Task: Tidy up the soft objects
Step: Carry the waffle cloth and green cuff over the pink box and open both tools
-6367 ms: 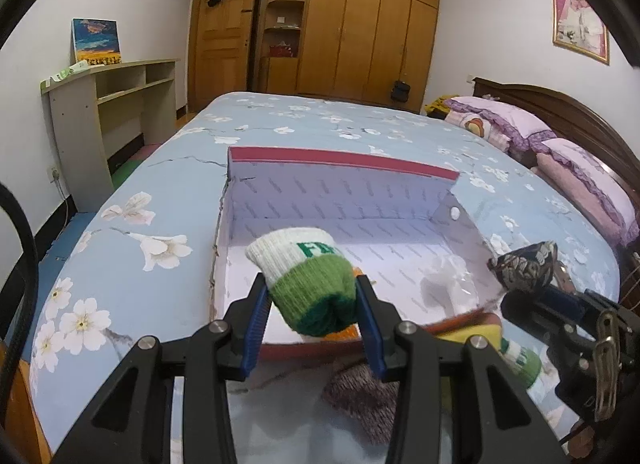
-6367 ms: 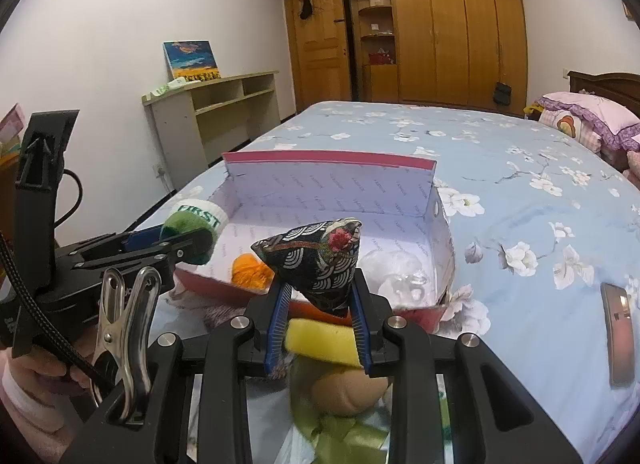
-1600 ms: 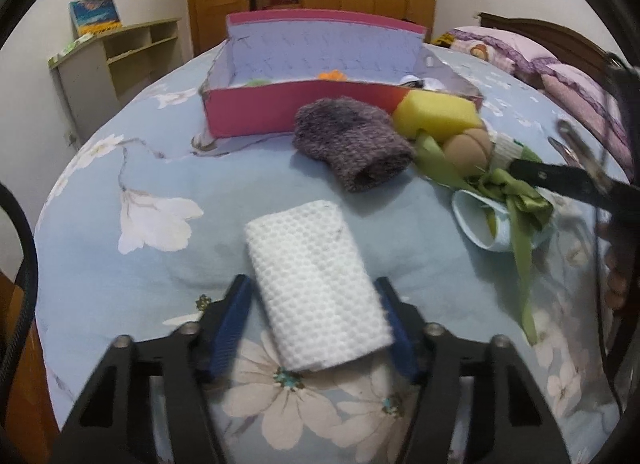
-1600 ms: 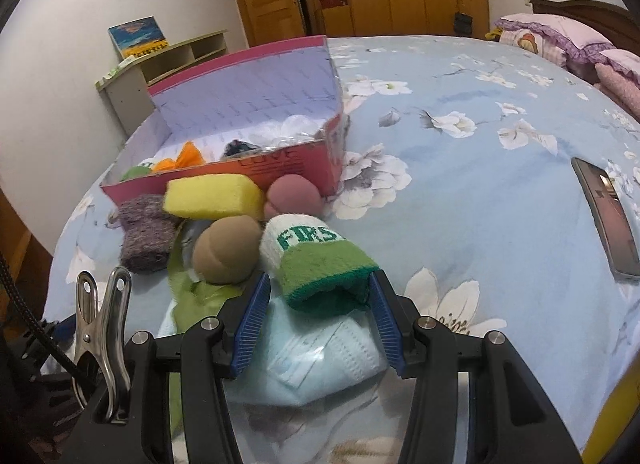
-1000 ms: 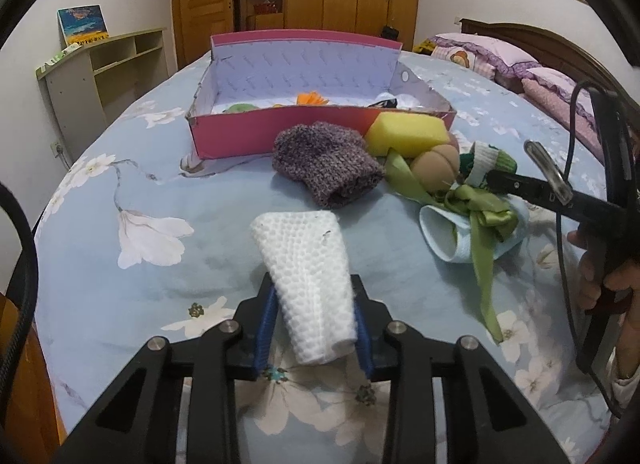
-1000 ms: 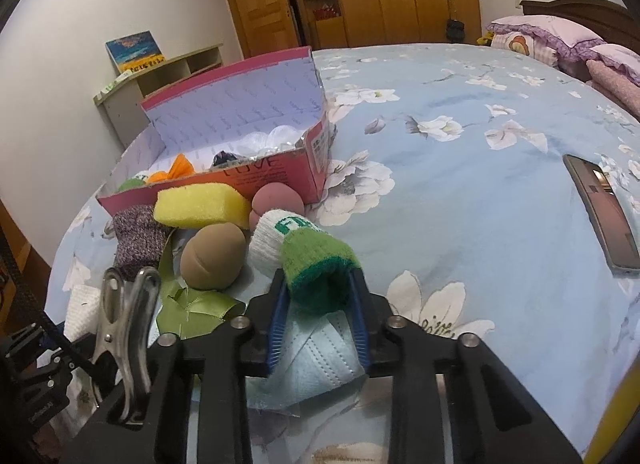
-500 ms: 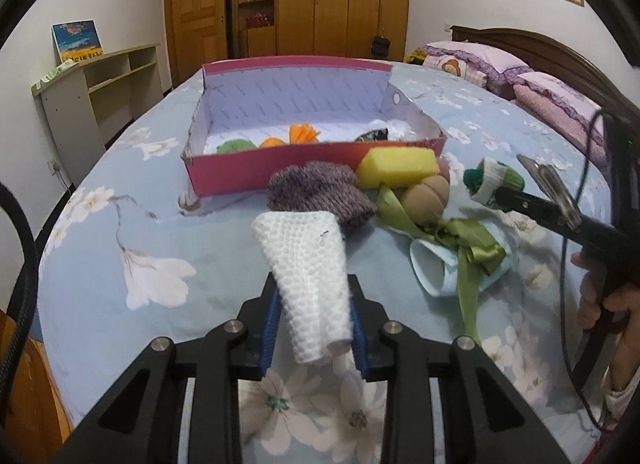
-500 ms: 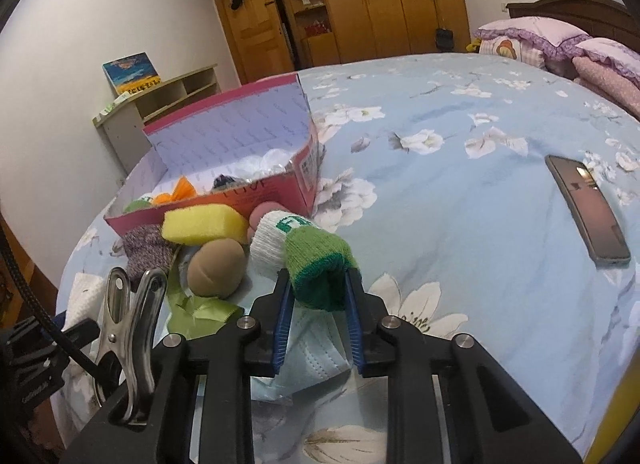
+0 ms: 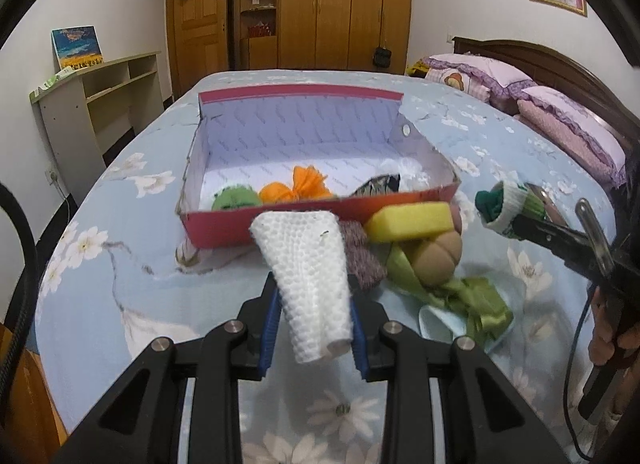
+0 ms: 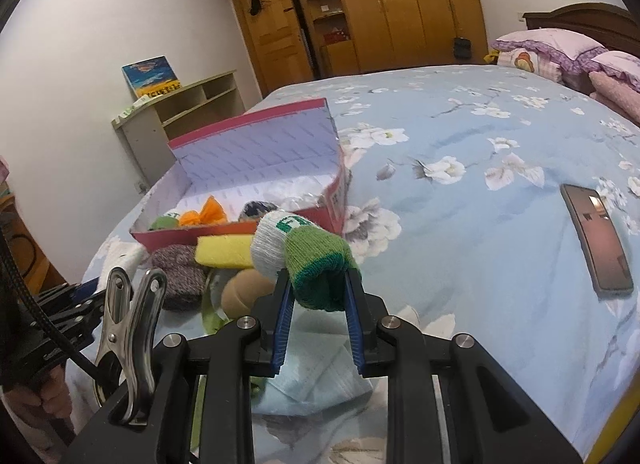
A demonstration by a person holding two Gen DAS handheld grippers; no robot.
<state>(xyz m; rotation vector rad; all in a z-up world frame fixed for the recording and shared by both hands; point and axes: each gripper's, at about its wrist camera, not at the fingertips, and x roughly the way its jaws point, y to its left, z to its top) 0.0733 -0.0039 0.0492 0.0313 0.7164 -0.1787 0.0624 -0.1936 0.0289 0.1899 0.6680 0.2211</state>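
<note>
My left gripper (image 9: 313, 322) is shut on a folded white knit cloth (image 9: 308, 268), held above the bed in front of the pink box (image 9: 224, 232). My right gripper (image 10: 318, 306) is shut on a green and white sock (image 10: 306, 254), lifted above the bed; it also shows in the left wrist view (image 9: 506, 204). The box holds a green sock (image 9: 234, 200), an orange piece (image 9: 296, 188) and a dark patterned pouch (image 9: 378, 184). On the bed lie a yellow sponge (image 9: 408, 220), a purple knit piece (image 9: 360, 256), a tan puff (image 9: 438, 258), a green ribbon (image 9: 476, 306) and a light blue mask (image 10: 316, 380).
A phone (image 10: 598, 242) lies on the floral bedspread to the right. Pillows (image 9: 560, 120) and a wooden headboard are at the far right. A shelf unit (image 9: 100, 100) stands by the left wall; wardrobes are at the back.
Both grippers have risen and moved toward the box with their loads. The white cloth and the green and white sock are higher off the bed than before.
</note>
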